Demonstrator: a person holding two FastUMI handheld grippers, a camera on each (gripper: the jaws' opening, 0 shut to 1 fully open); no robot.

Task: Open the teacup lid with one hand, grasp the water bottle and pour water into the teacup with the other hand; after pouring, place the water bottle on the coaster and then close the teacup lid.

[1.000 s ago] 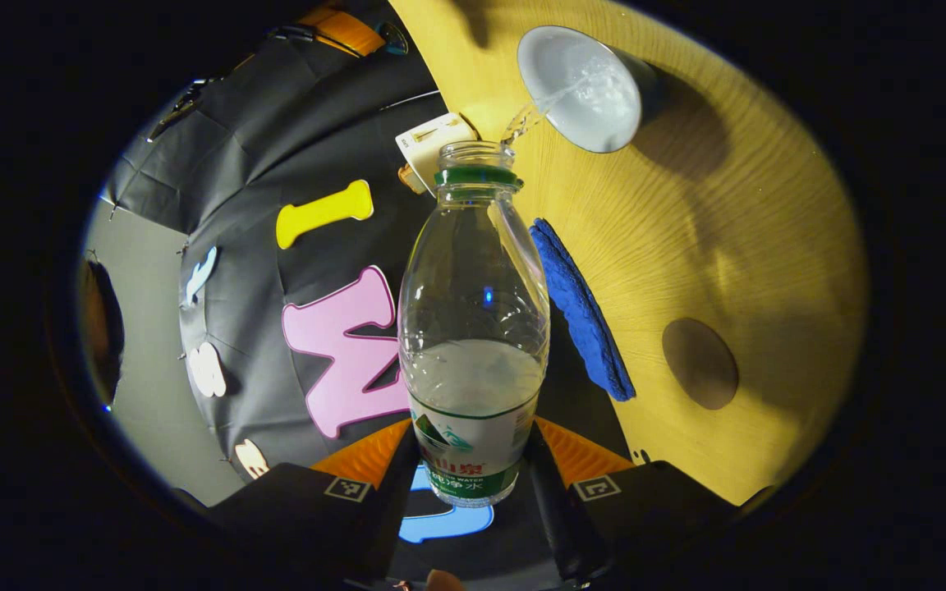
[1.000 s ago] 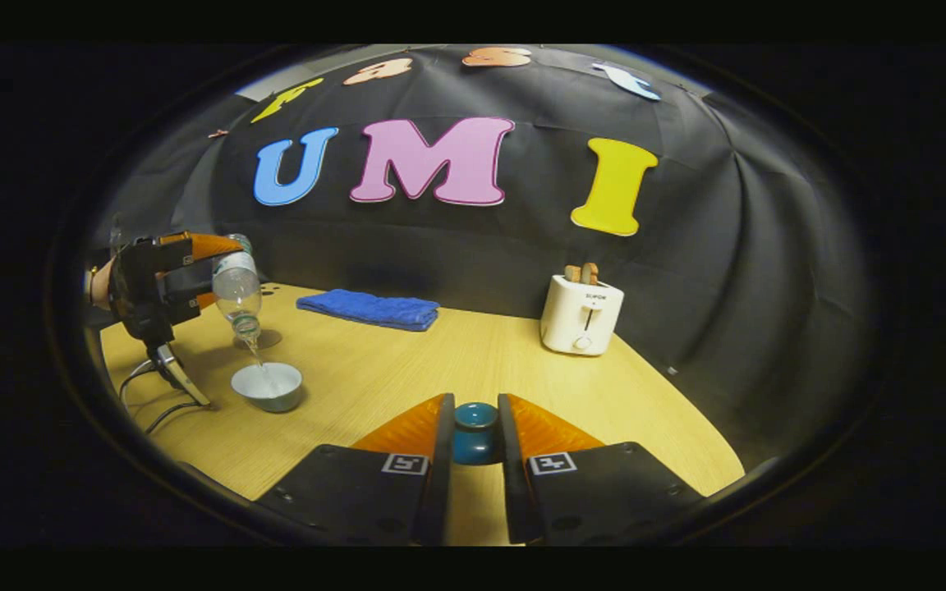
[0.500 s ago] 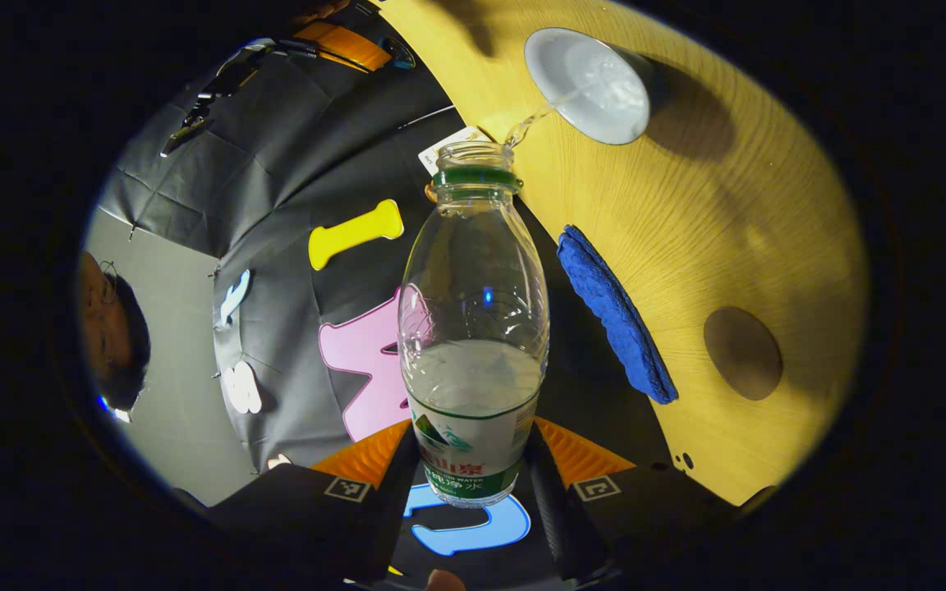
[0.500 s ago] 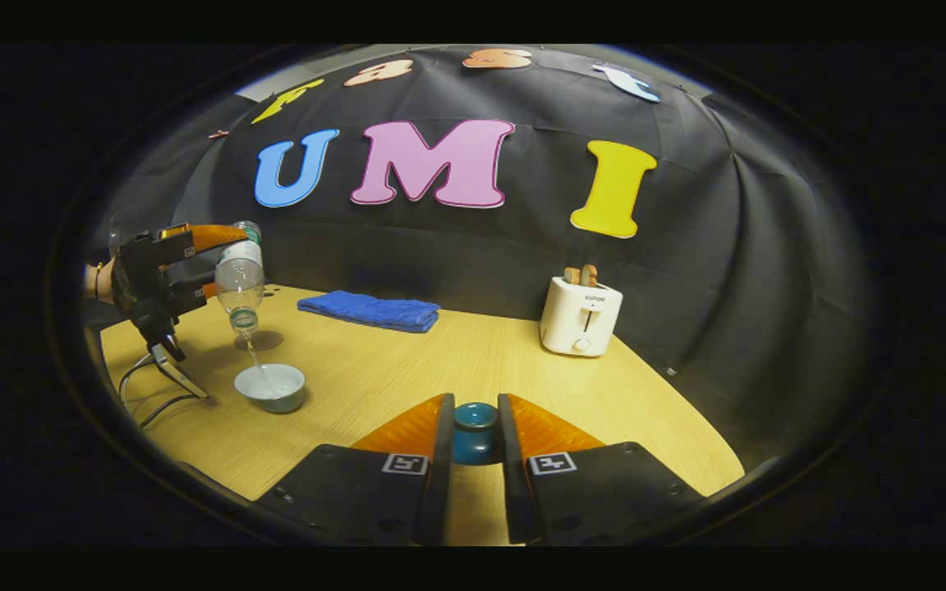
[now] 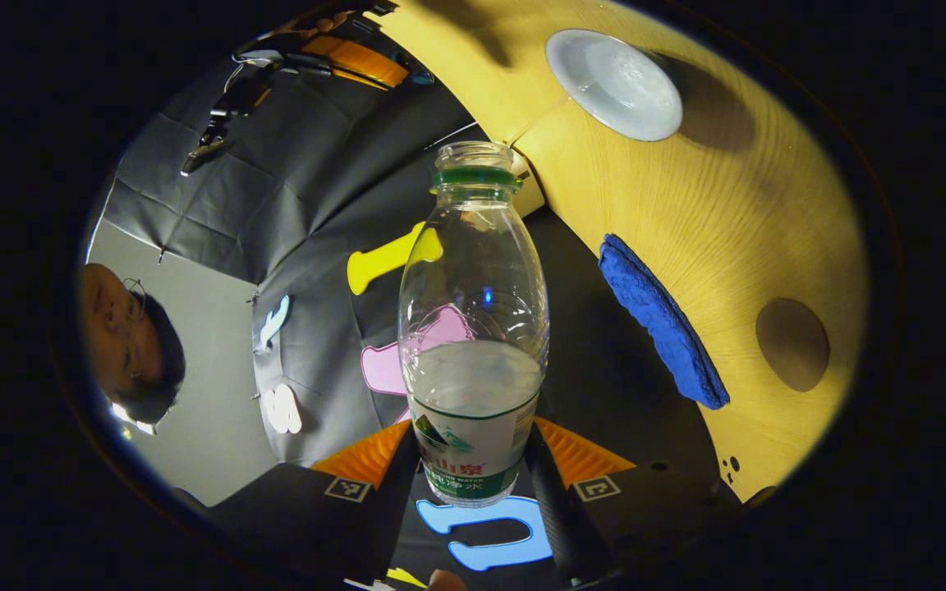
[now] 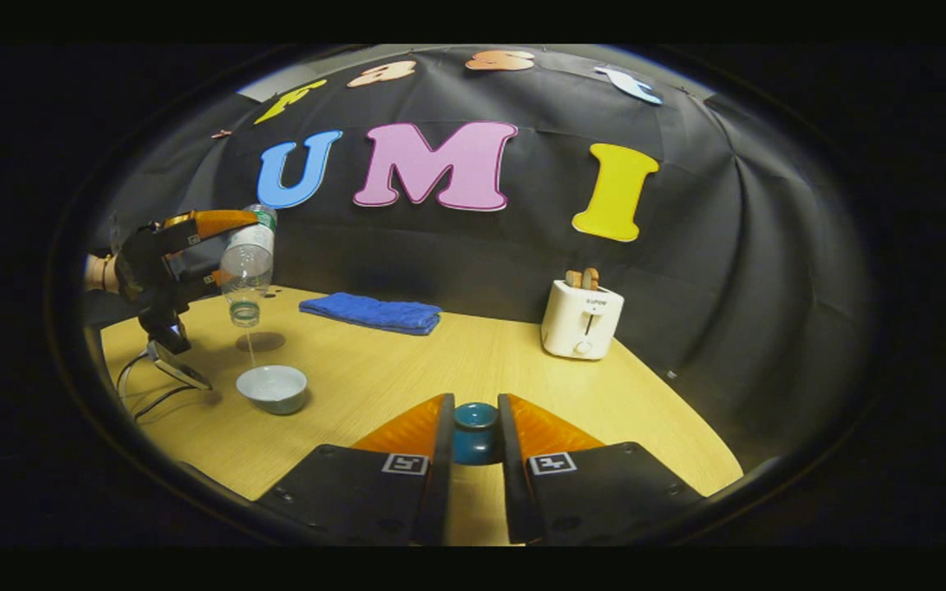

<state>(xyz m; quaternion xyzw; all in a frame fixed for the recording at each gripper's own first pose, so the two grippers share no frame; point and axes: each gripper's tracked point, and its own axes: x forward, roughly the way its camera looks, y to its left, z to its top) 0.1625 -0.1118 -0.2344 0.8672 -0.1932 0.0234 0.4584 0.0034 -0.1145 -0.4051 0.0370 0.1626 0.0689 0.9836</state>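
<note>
The left hand-held gripper (image 5: 473,484) is clamped on the water bottle (image 5: 473,328), both fingers pressed against the label end, and the bottle is held tipped mouth-down above the teacup (image 6: 273,388). In the right gripper view a thin thread of water is seen dropping from the bottle's mouth toward the cup, so the pour looks to be nearly over. The cup sits open on the desk (image 6: 456,361) with water already in it. The coaster (image 6: 260,341), a round brown disc, lies just behind the cup, with the blue towel (image 6: 371,312) farther back and a toaster (image 6: 581,320) well off to the side.

The right hand-held gripper (image 6: 475,447) is closed around the knob of the lid (image 6: 475,427), which is held well clear of the cup.

For this step to go well, the bottle should be rolled back upright slowly so the last drips land in the cup and not on the desk. The mouth is best kept over the cup until the dribble stops. After that, the bottle can be carried the short way to the coaster and lowered flat before the grip is eased off. There's still water in it, so a tilted landing could tip it.
</note>
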